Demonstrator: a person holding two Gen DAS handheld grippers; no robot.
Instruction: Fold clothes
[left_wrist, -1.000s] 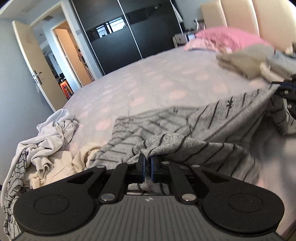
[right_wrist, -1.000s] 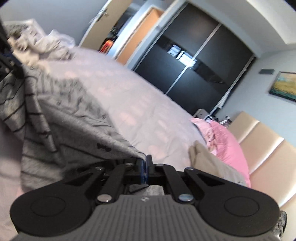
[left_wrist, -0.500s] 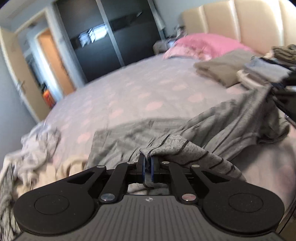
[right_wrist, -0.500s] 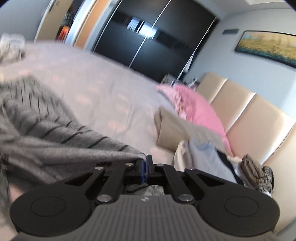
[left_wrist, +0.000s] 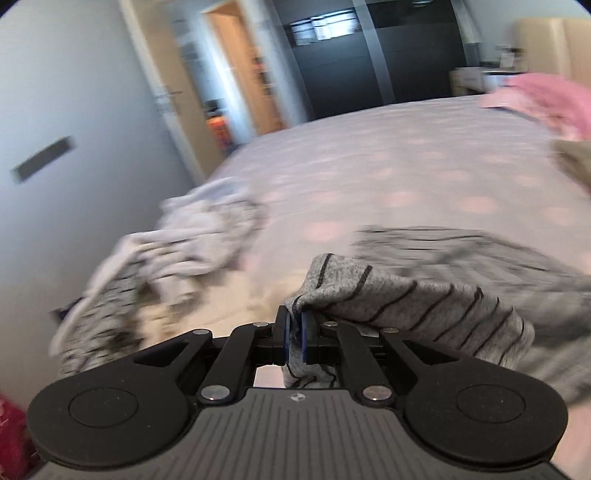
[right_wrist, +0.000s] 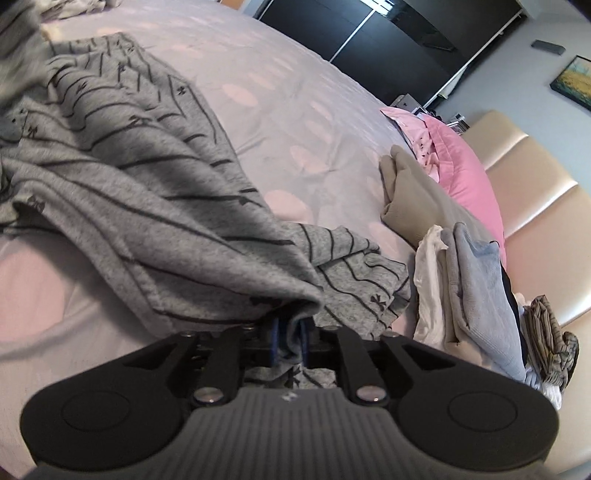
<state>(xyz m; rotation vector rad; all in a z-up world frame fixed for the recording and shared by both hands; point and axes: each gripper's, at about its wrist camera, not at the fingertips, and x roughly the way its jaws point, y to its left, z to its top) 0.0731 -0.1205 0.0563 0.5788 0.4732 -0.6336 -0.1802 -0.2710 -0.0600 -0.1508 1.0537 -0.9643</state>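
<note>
The left gripper (left_wrist: 294, 328) has its fingers (left_wrist: 284, 330) pinched narrowly on a hem of the grey knit garment with thin dark stripes (left_wrist: 424, 306), which trails away to the right of them over the lilac bedspread with pale pink spots (left_wrist: 388, 173). The right gripper (right_wrist: 289, 341) likewise has its fingers (right_wrist: 305, 341) clamped on a bunched edge of the same garment (right_wrist: 147, 192), the cloth spreading ahead and left of them across the bed. A blurred heap of white and patterned laundry (left_wrist: 177, 254) lies ahead-left of the left fingers, while folded beige, white and blue clothes (right_wrist: 454, 266) sit just right of the right fingers, beside a pink pillow (right_wrist: 461, 166).
</note>
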